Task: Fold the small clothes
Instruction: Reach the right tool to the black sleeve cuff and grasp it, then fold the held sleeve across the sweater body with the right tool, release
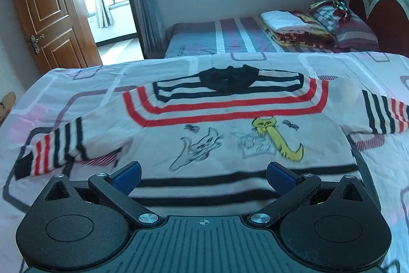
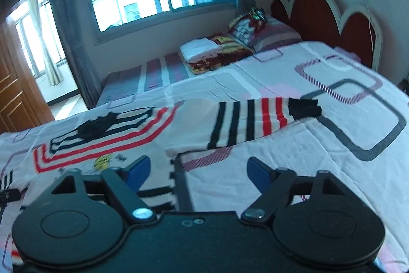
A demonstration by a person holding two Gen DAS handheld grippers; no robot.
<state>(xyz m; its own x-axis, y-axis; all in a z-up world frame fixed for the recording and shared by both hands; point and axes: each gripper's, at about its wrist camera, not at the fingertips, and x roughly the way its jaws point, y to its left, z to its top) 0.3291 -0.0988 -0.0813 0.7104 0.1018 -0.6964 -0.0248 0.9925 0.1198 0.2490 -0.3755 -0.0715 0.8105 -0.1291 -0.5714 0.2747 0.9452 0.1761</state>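
Sweater [image 1: 217, 129] lies spread flat on the bedsheet [image 2: 294, 165], sleeves out, ready for folding. Left gripper [image 1: 203, 174] hovers over its hem, right gripper [image 2: 196, 170] beside its edge; both gape, holding nothing.

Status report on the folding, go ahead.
Left gripper open, empty. Right gripper open, empty. Striped sweater flat on bedspread, sleeves out, unfolded. Nothing in the way.
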